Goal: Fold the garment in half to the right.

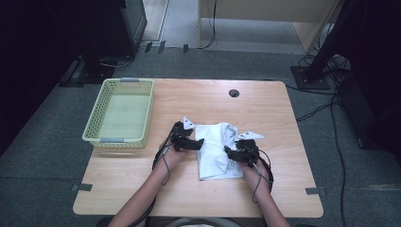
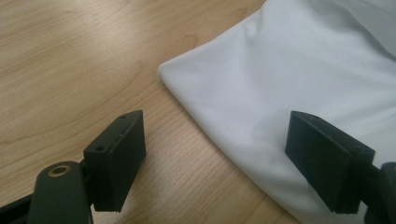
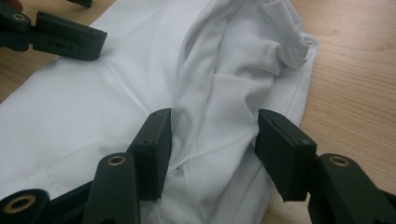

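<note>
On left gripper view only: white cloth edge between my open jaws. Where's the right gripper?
Observer: The right gripper is at the shirt's opposite side, jaws astride a raised fold, not visibly pinching it.
Operator: Shirt folded?
Observer: Roughly, into a rectangle; the far end is bunched.
Operator: Anywhere to put it?
Observer: A green basket, empty, stands at the left of the table.

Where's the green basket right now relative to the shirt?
In the high view the green basket sits at the table's far left, empty, off to the left of the white shirt and apart from it, just beyond the left gripper.
</note>
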The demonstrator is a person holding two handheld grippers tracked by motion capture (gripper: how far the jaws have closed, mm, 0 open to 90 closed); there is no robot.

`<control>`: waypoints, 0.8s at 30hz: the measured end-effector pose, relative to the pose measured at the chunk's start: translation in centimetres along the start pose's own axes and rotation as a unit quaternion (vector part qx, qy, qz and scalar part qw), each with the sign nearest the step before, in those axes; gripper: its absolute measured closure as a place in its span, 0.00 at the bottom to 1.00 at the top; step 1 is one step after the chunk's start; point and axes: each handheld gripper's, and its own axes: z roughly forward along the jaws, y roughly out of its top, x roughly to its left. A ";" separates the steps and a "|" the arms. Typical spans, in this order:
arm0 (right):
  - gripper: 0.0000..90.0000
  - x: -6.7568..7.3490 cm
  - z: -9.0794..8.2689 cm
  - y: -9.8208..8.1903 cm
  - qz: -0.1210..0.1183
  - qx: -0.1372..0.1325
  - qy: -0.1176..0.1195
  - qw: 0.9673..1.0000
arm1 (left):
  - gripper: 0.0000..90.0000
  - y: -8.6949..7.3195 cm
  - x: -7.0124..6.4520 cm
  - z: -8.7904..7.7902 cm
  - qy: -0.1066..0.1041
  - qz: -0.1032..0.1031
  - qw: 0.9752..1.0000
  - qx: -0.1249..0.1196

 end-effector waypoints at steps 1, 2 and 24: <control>0.52 0.0 -0.1 0.0 -0.002 -0.002 0.002 1.000 | 0.23 0.0 0.0 0.0 0.000 -0.001 1.000 0.000; 0.52 -0.1 -0.1 -0.1 -0.005 -0.002 0.002 1.000 | 0.23 0.0 0.0 0.0 0.001 -0.001 1.000 0.000; 0.58 1.0 -3.2 -1.6 0.004 -0.027 0.010 1.000 | 0.23 -0.3 -0.1 -0.4 0.001 -0.001 1.000 0.002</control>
